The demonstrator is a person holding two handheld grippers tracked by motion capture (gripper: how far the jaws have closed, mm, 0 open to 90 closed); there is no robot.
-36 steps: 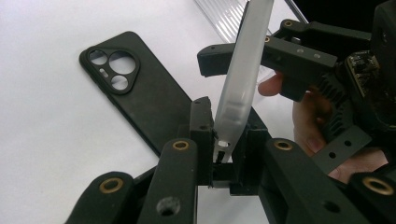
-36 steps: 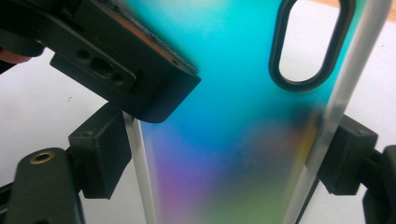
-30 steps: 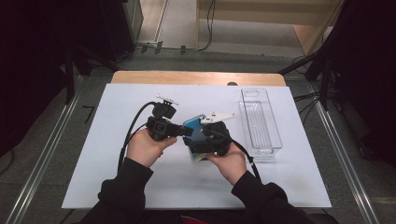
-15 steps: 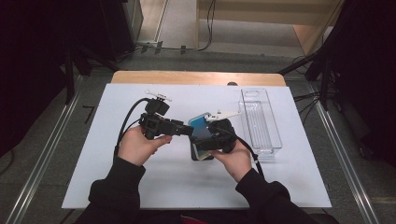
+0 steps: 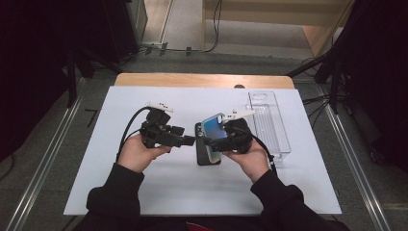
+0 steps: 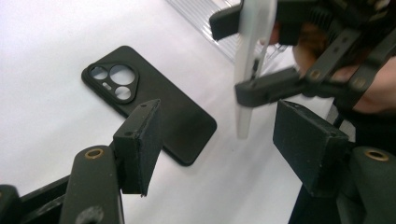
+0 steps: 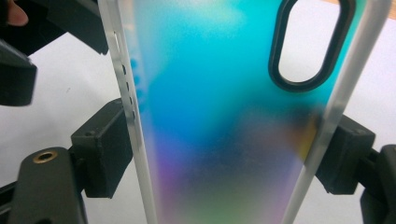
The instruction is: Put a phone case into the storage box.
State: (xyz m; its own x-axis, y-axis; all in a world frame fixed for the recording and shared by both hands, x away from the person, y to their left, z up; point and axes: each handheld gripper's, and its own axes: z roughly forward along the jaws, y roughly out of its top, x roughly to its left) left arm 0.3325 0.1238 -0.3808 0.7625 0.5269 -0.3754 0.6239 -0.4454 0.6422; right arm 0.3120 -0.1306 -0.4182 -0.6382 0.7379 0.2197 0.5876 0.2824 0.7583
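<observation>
A black phone [image 5: 208,156] lies face down on the white board, its camera cluster [image 6: 114,81] up. My right gripper [image 5: 212,142] is shut on an iridescent blue, translucent phone case [image 5: 217,131], held tilted just above the phone. In the right gripper view the jaws clamp the case [image 7: 224,116] across its width, its oval camera cut-out at the top. My left gripper [image 5: 191,140] points at the phone's left edge. Its jaws have just been opening and stand open [image 6: 219,135] with nothing between them.
A clear plastic tray [image 5: 269,126] stands lengthwise to the right of the right hand. The white board [image 5: 144,192] covers the table, with a wooden strip [image 5: 192,80] at its far edge. Black cables trail from both grippers.
The left gripper's jaws have opened and it has drawn back to the left. The right hand has shifted right with the case. The black phone now lies uncovered between them.
</observation>
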